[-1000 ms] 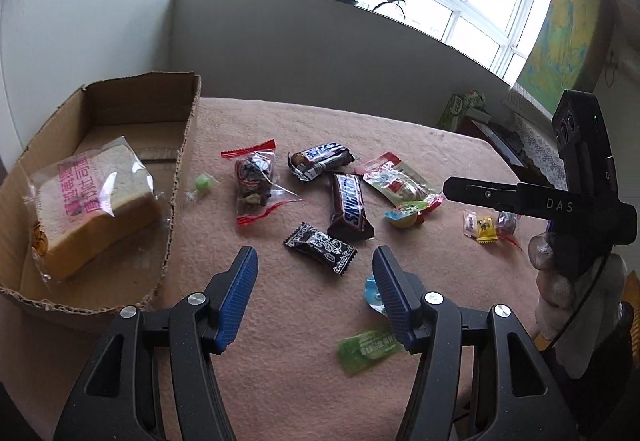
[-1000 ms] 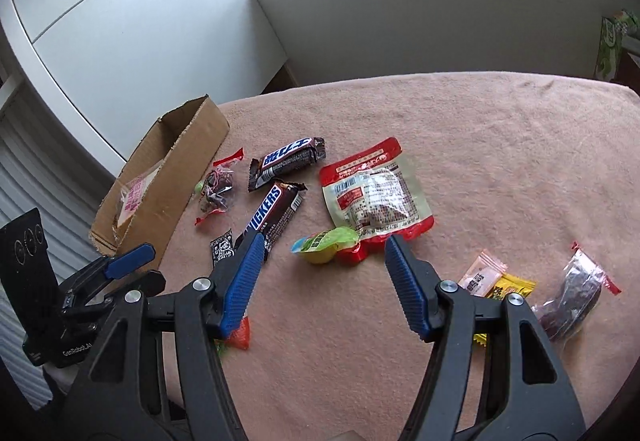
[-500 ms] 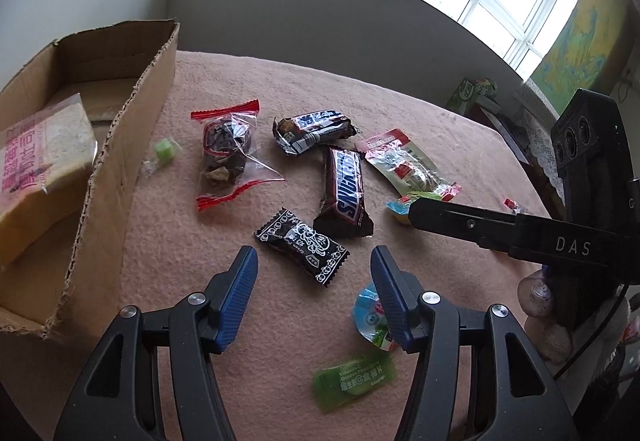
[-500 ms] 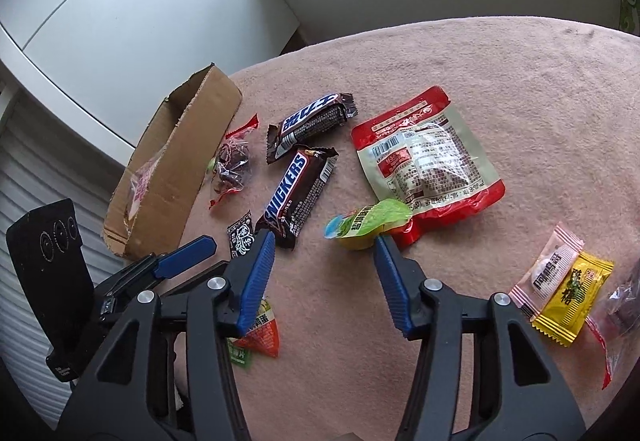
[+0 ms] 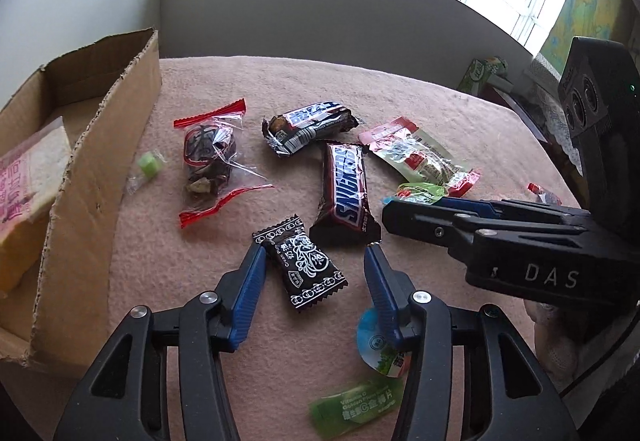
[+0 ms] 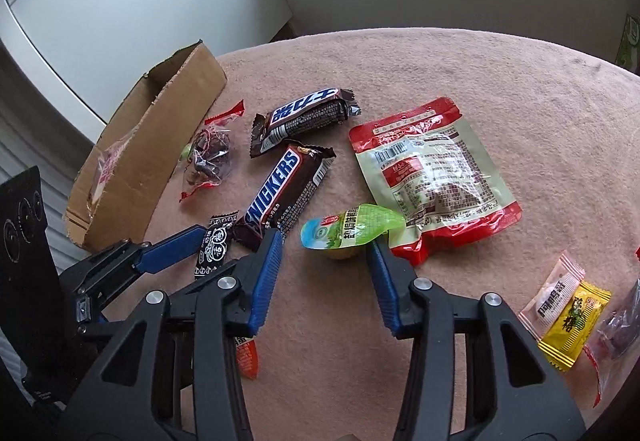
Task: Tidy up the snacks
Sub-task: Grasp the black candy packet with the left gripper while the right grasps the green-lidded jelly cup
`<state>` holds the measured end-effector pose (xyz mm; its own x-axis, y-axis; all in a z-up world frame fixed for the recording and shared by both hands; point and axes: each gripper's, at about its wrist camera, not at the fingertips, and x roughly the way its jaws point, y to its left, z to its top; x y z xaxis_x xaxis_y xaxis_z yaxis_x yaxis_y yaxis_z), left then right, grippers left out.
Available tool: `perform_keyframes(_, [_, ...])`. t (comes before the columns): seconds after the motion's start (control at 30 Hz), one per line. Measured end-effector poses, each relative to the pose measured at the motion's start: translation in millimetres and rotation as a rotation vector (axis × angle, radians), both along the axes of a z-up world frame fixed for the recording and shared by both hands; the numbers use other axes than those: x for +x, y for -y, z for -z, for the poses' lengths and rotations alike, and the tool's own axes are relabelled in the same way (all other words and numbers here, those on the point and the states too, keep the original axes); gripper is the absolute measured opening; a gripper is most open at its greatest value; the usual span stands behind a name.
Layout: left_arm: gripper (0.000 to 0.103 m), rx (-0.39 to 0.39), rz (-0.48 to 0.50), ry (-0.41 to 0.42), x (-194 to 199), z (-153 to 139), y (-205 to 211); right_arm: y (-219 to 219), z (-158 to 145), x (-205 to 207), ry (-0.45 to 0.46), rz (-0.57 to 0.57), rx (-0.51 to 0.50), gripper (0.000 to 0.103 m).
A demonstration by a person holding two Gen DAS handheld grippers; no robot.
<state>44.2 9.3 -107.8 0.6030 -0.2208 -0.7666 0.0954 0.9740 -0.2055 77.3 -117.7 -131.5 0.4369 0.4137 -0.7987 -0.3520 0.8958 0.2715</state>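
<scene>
Snacks lie scattered on a pink cloth. My left gripper [image 5: 314, 253] is open, its jaws either side of a small black candy wrapper [image 5: 304, 261], which also shows in the right wrist view [image 6: 214, 245]. My right gripper [image 6: 324, 245] is open, its jaws either side of a green-lidded jelly cup [image 6: 348, 233]. A Snickers bar [image 5: 346, 187] lies between the two. A cardboard box [image 5: 100, 161] at the left holds a wrapped bread slice [image 5: 24, 177].
A second chocolate bar [image 5: 310, 123], a clear bag of dark fruit [image 5: 208, 157], a red-and-white pouch [image 6: 434, 177], a green candy [image 5: 147, 164], a green sachet [image 5: 356, 403] and pink and yellow sweets [image 6: 564, 315] lie around. The right gripper's body [image 5: 500, 241] reaches in from the right.
Both grippers have moved forward and down toward the table. The left jaws now flank the black candy, the right jaws now flank the jelly cup.
</scene>
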Motion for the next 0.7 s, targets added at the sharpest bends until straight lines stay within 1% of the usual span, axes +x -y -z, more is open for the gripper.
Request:
perform_keyframes(0.03, [0.044, 0.001, -0.005, 0.001, -0.1, 0.3, -0.9, -1.7, -0.6, -1.1, 0.012, 0.000, -0.017, 0.041])
perform_keyframes(0.13, [0.037, 0.014, -0.013, 0.005, -0.2, 0.5, -1.8, 0.9, 0.5, -0.5, 0.011, 0.003, -0.017, 0.036])
perform_keyframes(0.23, [0.031, 0.028, -0.010, 0.011, -1.6, 0.8, -1.2, 4.9, 1.4, 0.2, 0.007, 0.002, 0.002, 0.034])
perform_keyframes(0.33, [0.025, 0.046, -0.006, 0.017, -3.3, 1.5, -1.8, 6.3, 1.2, -0.6, 0.011, 0.000, 0.000, 0.034])
perform_keyframes(0.47, [0.025, 0.041, -0.004, 0.019, -2.9, 1.1, -4.4, 7.6, -0.2, -1.2, 0.013, 0.002, 0.005, 0.032])
perform_keyframes(0.7, [0.024, 0.041, -0.005, 0.030, -6.3, -0.6, -4.9, 17.2, -7.4, -4.1, 0.019, 0.019, 0.047, 0.031])
